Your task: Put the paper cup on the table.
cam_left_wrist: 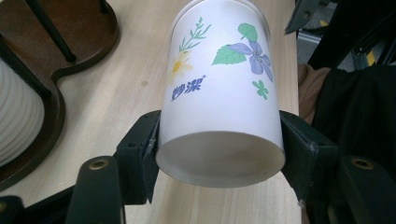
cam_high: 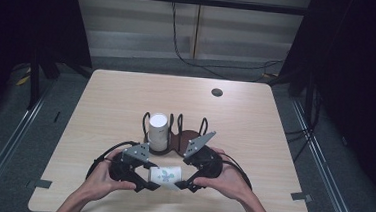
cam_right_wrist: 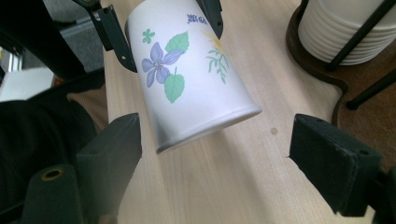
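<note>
The left gripper (cam_left_wrist: pixel 219 154) squeezes the white paper cup with flowers (cam_left_wrist: pixel 222 93) at its bottom end, so pull the wide-open right gripper (cam_right_wrist: pixel 215 144) straight back, not bumping it.

Left tool (cam_high: pixel 146 182) clamped, right tool (cam_high: pixel 186 182) wide.

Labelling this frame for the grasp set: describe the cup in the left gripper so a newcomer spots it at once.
On the wooden table, near its front edge and in front of the dark cup rack, the left gripper clamps a paper cup lying sideways. Unlike the plain white ribbed stack in the rack, it is printed with purple and yellow flowers, green leaves and blue lettering.
</note>
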The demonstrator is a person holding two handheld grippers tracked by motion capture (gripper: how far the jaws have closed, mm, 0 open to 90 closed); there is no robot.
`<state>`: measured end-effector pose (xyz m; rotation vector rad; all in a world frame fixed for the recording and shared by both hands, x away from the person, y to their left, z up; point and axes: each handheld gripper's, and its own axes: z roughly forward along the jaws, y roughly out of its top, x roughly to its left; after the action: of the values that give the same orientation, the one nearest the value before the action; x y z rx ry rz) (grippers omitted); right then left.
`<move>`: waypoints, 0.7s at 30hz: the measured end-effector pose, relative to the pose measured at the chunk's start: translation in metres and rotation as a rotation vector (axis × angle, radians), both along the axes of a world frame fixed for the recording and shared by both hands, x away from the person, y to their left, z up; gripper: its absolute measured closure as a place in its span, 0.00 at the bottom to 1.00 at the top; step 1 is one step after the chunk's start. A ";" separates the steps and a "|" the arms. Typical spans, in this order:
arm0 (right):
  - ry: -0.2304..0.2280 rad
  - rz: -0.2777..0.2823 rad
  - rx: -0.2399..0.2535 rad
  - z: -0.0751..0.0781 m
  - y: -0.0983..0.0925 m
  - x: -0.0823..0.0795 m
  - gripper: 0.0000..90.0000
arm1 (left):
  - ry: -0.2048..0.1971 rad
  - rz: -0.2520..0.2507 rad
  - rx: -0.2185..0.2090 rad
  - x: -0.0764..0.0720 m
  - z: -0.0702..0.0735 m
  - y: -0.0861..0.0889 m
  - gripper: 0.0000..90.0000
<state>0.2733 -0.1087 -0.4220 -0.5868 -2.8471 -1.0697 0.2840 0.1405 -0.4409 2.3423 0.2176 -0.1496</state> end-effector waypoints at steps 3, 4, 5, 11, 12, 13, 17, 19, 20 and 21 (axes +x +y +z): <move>0.029 -0.009 0.033 -0.004 -0.003 0.001 0.18 | -0.001 0.007 -0.003 0.000 0.000 0.002 0.41; 0.030 -0.011 0.047 -0.006 -0.004 0.001 0.17 | -0.011 0.004 -0.012 0.000 0.000 0.003 0.41; 0.028 -0.019 0.061 -0.008 -0.006 0.001 0.17 | -0.008 0.011 -0.020 0.000 0.000 0.004 0.41; 0.041 -0.050 0.109 -0.011 -0.010 0.001 0.16 | -0.006 0.036 -0.073 -0.001 0.001 0.011 0.41; 0.037 -0.054 0.118 -0.010 -0.010 0.001 0.16 | -0.010 0.038 -0.077 0.000 0.001 0.013 0.41; 0.032 -0.060 0.128 -0.010 -0.011 0.000 0.15 | -0.014 0.049 -0.082 -0.001 0.001 0.015 0.41; 0.031 -0.066 0.186 -0.010 -0.015 0.000 0.15 | -0.023 0.081 -0.111 0.000 0.002 0.021 0.41; 0.030 -0.072 0.209 -0.010 -0.016 0.001 0.15 | -0.030 0.082 -0.125 0.001 0.002 0.023 0.41; 0.030 -0.074 0.219 -0.010 -0.017 0.001 0.15 | -0.030 0.083 -0.132 0.001 0.003 0.024 0.41; 0.027 -0.076 0.231 -0.010 -0.017 0.002 0.15 | -0.034 0.082 -0.140 0.001 0.003 0.025 0.41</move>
<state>0.2749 -0.1261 -0.4323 -0.6873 -2.6449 -1.3665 0.2851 0.1653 -0.4379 2.1910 0.2769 -0.0817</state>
